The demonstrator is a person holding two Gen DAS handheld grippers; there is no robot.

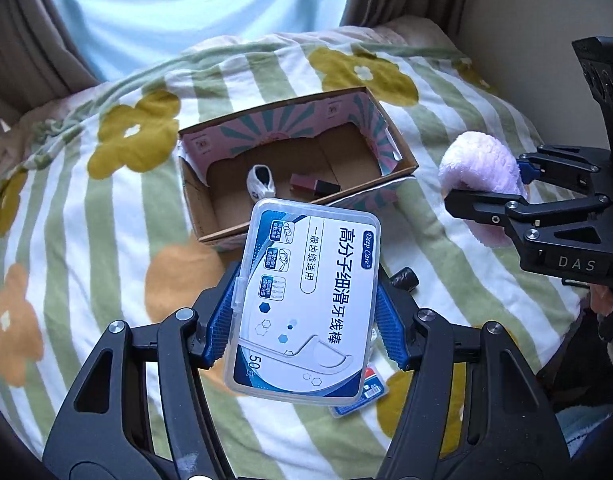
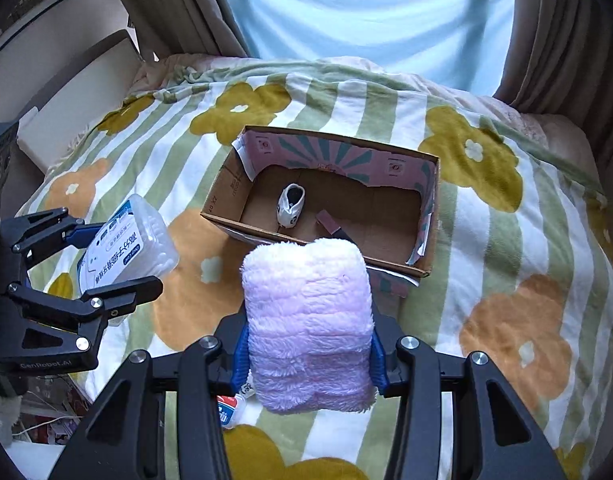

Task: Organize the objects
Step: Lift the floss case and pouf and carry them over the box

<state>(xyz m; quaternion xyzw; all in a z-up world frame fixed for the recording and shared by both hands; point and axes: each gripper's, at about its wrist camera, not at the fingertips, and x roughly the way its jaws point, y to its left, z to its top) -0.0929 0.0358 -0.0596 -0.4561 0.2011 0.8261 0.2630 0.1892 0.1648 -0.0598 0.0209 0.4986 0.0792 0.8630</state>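
Note:
My left gripper (image 1: 306, 312) is shut on a clear plastic floss-pick box (image 1: 306, 300) with a blue and white label, held above the blanket just in front of an open cardboard box (image 1: 398, 148). That floss-pick box (image 2: 130, 236) and left gripper (image 2: 118, 256) also show at the left of the right wrist view. My right gripper (image 2: 308, 344) is shut on a fluffy pink-lilac towel roll (image 2: 308, 320), in front of the cardboard box (image 2: 222, 208). Inside lie a small white shoe (image 2: 290, 204) and a dark red tube (image 2: 330, 222). The towel roll (image 1: 482, 164) and right gripper (image 1: 502, 192) appear at the right of the left wrist view.
A striped blanket with yellow and orange flowers (image 2: 506, 240) covers the bed. A small blue and red packet (image 1: 370, 394) lies under the left gripper, and a small black item (image 1: 404, 278) lies beside it. Curtains (image 2: 346, 8) hang behind; a wall (image 1: 518, 40) stands at right.

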